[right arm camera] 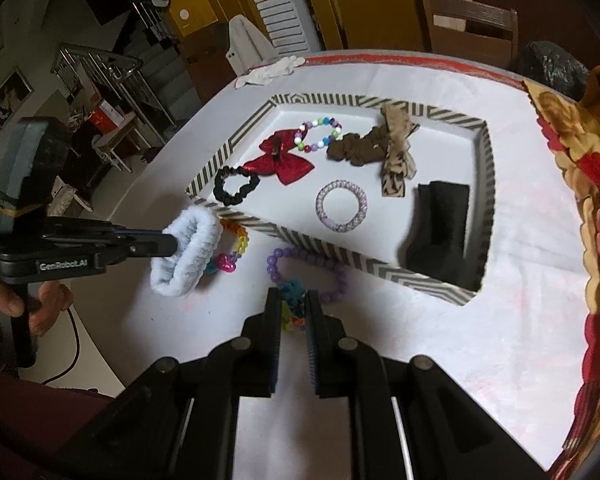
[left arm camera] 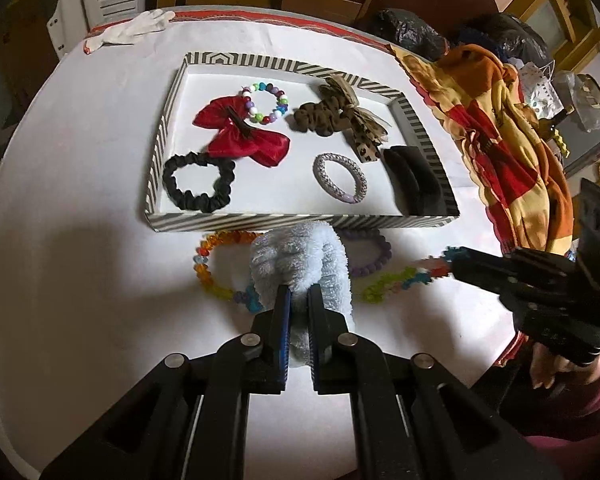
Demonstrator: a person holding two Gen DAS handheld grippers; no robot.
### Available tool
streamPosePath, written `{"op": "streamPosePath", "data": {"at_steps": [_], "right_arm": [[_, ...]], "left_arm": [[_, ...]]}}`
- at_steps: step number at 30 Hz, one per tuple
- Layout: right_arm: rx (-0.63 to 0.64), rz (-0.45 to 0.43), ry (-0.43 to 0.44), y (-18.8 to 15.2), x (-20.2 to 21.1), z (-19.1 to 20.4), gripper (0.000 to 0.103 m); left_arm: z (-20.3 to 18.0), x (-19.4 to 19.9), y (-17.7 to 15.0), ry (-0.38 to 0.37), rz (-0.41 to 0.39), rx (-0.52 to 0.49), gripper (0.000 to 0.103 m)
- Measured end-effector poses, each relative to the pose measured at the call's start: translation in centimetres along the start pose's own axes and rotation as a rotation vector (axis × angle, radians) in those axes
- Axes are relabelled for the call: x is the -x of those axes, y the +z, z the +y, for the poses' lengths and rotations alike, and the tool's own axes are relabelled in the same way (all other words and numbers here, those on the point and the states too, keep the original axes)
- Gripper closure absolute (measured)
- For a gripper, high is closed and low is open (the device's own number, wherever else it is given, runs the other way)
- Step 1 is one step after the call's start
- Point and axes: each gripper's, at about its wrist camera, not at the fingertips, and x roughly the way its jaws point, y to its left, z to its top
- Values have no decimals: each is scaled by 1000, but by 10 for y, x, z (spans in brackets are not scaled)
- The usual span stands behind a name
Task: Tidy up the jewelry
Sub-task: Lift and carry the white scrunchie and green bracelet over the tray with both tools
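- The fluffy white scrunchie (left arm camera: 300, 256) hides part of the orange bead bracelet (left arm camera: 220, 240) and the purple bead bracelet (left arm camera: 374, 254)
- The colourful flower bracelet (left arm camera: 392, 280) is blurred

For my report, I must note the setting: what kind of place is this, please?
Probably a home dining room: a round table with a white cloth, wooden chairs behind it, and a staircase with framed pictures nearby.

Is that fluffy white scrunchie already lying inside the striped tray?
No, the fluffy white scrunchie hangs pinched in the left gripper, outside the striped tray.
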Motion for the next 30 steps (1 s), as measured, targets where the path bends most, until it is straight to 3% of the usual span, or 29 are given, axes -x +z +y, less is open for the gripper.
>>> {"op": "streamPosePath", "data": {"at_steps": [30], "right_arm": [[0, -70, -45, 35, 27, -9, 92]], "left_arm": [[8, 13, 35, 27, -66, -8, 103]]}}
